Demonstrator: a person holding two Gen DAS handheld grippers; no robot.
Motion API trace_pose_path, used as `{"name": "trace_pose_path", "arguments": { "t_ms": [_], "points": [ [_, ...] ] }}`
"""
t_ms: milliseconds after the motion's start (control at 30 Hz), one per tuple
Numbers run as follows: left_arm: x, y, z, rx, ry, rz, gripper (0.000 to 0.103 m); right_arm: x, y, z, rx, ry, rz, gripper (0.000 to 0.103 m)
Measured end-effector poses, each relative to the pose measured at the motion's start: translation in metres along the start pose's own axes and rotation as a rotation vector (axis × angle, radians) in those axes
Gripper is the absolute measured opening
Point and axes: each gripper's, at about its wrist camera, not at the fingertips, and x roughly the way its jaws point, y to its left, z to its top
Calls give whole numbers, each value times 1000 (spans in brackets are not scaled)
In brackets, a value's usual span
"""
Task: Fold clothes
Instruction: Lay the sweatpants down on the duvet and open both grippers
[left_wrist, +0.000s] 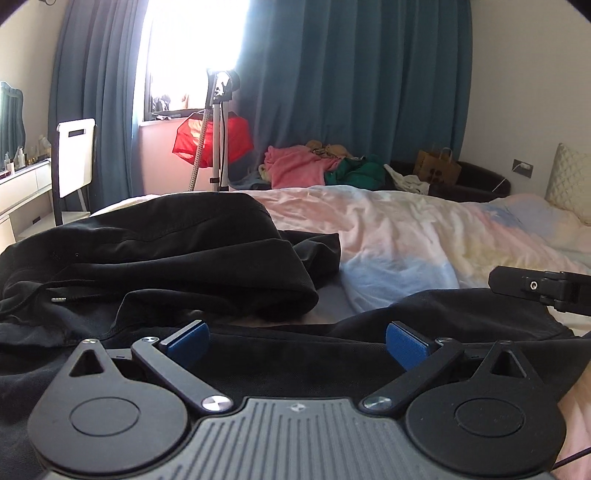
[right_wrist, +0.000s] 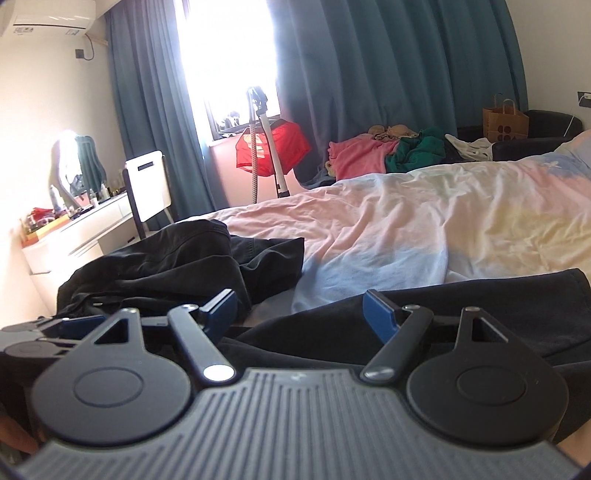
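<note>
A: Where is the clothing lying?

B: A crumpled black fabric garment (left_wrist: 166, 251) is lying on the near part of a bed covered by a wrinkled pastel pink, blue and yellow sheet (left_wrist: 399, 236). One bunched part is sitting to the left, and another dark flap (right_wrist: 461, 314) is spreading across the front, right under both tools. A drawstring with a metal tip (left_wrist: 59, 300) is showing on the left fold.

A: And the left gripper (left_wrist: 297, 341)?

B: It is hovering low over the dark cloth with its blue-padded fingers (left_wrist: 190, 339) spread wide apart, nothing between them.

A: The right gripper (right_wrist: 299, 314)?

B: Its jaws are also standing wide, with its blue pads (right_wrist: 376, 315) apart and gripping nothing. It is sitting just to the right of the left one; each tool is peeking into the edge of the other's view.

A: What is showing behind the bed?

B: Teal curtains (right_wrist: 388, 66) are hanging around a bright window (left_wrist: 195, 40). A pile of pink and green clothes (left_wrist: 317, 166) is lying past the far side of the bed, near a brown paper bag (right_wrist: 505, 120). A white dressing table (right_wrist: 85, 229) is standing at the left with a white-backed chair (right_wrist: 147, 184) beside it.
</note>
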Motion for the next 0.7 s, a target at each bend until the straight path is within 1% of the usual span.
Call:
{"name": "trace_pose_path", "arguments": {
  "t_ms": [133,200,300,400,467,567,633,700],
  "points": [
    [4,6,-8,-70,13,-5,103,6,-1,-3,37,27,37,75],
    [5,9,-11,-107,20,-7,103,15,-11,-1,128,69,98,68],
    [8,13,-16,-162,29,-10,103,34,-29,5,239,125,177,67],
    [10,18,-22,-217,38,-13,103,68,-42,17,290,183,160,66],
    [14,22,-24,-249,45,-24,103,100,-52,27,352,199,164,67],
    [25,31,-27,-285,56,-59,103,168,-64,36,482,252,157,68],
    [32,38,-29,-309,64,-83,103,211,-63,39,519,248,137,68],
    [39,44,-30,-332,71,-106,103,250,-52,41,471,255,127,67]
  ]
}}
